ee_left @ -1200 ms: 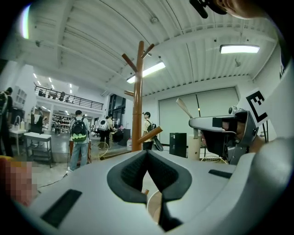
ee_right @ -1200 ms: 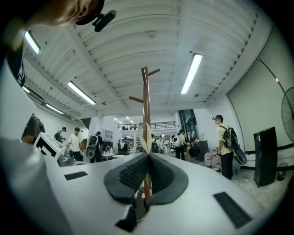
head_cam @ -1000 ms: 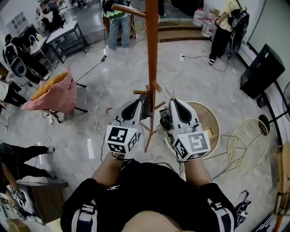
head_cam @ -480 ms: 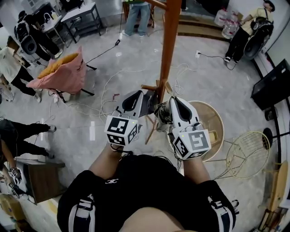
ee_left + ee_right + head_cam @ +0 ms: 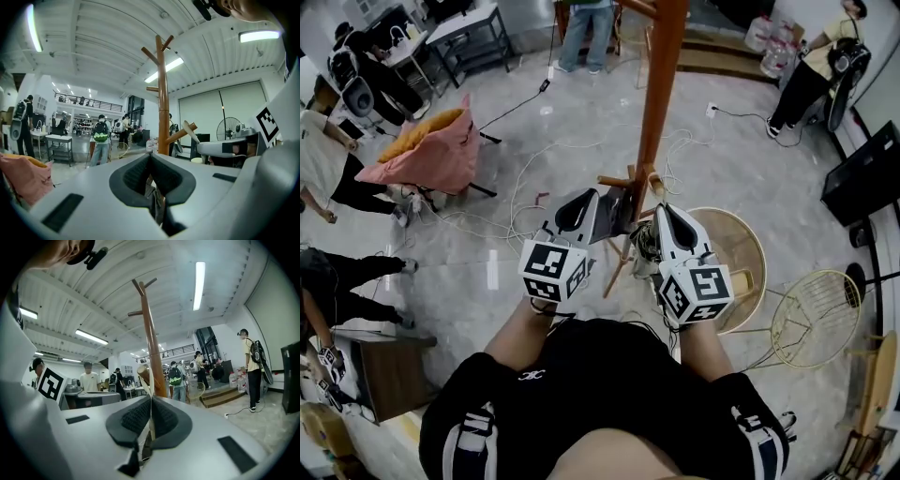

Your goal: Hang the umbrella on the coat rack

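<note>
The wooden coat rack (image 5: 662,94) stands right in front of me, its lower pegs (image 5: 617,180) just beyond both grippers. A dark folded umbrella (image 5: 622,212) hangs between the grippers beside the pole. My left gripper (image 5: 598,197) is shut on a piece of the umbrella, seen as a thin brownish strip (image 5: 157,202) between its pads. My right gripper (image 5: 660,210) is shut on a thin white strap (image 5: 150,394) that runs up to a peg tip (image 5: 142,374). The pole (image 5: 162,103) rises just past the left gripper (image 5: 151,160), and the pole (image 5: 150,343) stands equally near the right gripper (image 5: 151,403).
A round wicker basket (image 5: 746,246) stands right of the rack base, a round wire basket (image 5: 811,319) further right. Cables trail over the floor. A pink cushioned chair (image 5: 427,150) is at the left, a black screen (image 5: 872,178) at the right. Several people stand around the room.
Both grippers, still shut, have edged up and closer to the rack's lower pegs with the umbrella. My head view has shifted, so the pole now sits further right.
</note>
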`<state>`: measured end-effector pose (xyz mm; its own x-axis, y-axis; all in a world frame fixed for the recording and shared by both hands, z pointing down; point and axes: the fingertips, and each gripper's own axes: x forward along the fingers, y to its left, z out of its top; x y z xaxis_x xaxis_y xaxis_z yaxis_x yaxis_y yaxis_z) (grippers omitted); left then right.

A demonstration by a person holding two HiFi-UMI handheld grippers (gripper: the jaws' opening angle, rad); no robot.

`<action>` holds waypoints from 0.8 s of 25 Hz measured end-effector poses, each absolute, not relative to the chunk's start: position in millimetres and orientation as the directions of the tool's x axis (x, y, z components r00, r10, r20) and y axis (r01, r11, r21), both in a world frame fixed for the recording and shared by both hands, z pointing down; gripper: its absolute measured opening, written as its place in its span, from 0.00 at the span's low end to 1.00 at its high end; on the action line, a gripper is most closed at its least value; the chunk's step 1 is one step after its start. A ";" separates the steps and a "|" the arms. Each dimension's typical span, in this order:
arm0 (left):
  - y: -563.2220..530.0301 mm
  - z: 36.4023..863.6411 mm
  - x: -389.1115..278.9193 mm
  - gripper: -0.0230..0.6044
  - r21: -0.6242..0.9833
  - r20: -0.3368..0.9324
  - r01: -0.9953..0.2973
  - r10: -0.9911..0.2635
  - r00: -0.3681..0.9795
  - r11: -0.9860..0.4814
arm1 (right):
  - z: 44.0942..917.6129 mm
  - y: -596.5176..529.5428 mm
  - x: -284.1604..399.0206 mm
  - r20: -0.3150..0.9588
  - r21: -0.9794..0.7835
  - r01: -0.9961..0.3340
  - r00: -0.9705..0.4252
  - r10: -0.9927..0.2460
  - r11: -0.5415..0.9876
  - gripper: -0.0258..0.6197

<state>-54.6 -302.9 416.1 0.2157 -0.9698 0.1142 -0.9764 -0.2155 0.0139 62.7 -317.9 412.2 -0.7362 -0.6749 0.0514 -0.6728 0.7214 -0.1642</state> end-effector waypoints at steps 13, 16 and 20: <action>-309.2 418.4 -68.3 0.07 0.027 0.122 -0.978 -0.970 0.209 -0.207 | 447.4 -350.8 38.5 0.146 -0.099 -0.715 -0.699 -0.701 0.692 0.07; -307.8 421.8 -77.5 0.07 0.033 0.121 -0.980 -0.972 0.200 -0.197 | 454.0 -355.8 25.8 0.171 -0.013 -0.727 -0.678 -0.715 0.686 0.07; -307.7 421.2 -77.8 0.07 0.036 0.115 -0.980 -0.974 0.197 -0.194 | 453.7 -359.6 24.6 0.156 -0.001 -0.741 -0.664 -0.731 0.672 0.11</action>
<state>-77.8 -307.7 421.2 0.1973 -0.9735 0.1152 -0.9803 -0.1945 0.0359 24.6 -359.6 453.7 -0.6638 -0.7315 0.1561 -0.7407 0.6718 -0.0013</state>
